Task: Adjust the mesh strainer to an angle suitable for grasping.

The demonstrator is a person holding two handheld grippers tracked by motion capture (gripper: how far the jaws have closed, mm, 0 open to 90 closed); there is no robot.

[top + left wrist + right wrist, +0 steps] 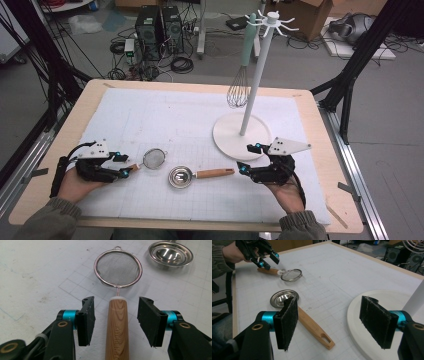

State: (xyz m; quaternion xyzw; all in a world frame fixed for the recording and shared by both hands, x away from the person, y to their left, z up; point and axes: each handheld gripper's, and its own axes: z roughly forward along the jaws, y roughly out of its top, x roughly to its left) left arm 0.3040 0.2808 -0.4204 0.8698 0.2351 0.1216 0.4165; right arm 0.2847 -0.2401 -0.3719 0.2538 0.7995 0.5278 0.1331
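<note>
A small mesh strainer (pixel 154 158) with a wooden handle (pixel 118 325) lies at the left of the white mat. My left gripper (pixel 122 165) is open with its jaws on either side of that handle (pixel 268 271), and the pads (pixel 86 320) stand clear of the wood. A steel ladle (pixel 181 176) with a wooden handle (pixel 314 327) lies in the middle of the mat. My right gripper (pixel 245 158) is open and holds nothing, just right of the ladle's handle end and beside the white stand base (pixel 387 297).
A white utensil stand (pixel 255 75) rises from a round base (pixel 227 135) at the mat's right. A whisk (pixel 239 90) with a pale green handle hangs from one of its hooks. Computers, cables and boxes sit on the floor beyond the table.
</note>
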